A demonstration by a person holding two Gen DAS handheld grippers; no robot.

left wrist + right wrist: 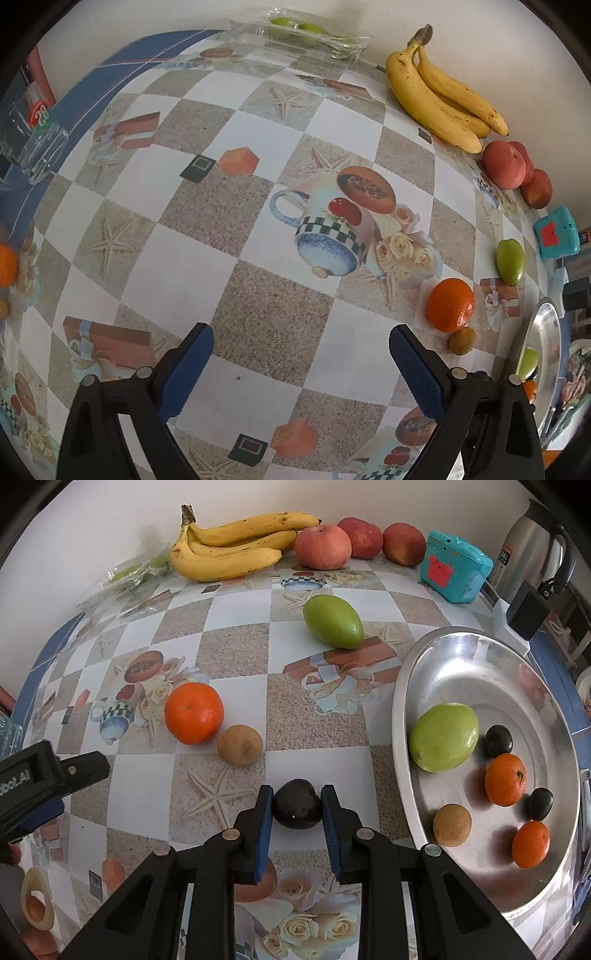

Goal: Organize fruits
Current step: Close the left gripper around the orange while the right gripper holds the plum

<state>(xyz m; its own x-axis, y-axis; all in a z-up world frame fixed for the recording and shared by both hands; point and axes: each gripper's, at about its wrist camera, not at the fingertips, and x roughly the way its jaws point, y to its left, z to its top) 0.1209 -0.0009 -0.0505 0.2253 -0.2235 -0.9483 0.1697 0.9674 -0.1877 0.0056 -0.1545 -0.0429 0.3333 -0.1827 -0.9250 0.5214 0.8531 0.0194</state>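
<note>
Clamped in right gripper [296,808]: dark plum [297,805], just left of steel tray [413,657]; six fruits inside, orange [194,712], longan [240,744], green fruit [333,620] outstanding; left gripper [301,369] wide, empty

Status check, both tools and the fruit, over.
Right tool shut on dark fruit, beside metal tray. Left tool open, empty, over tablecloth. Orange, brown fruit, green fruit not yet in the tray. Path clear.
</note>
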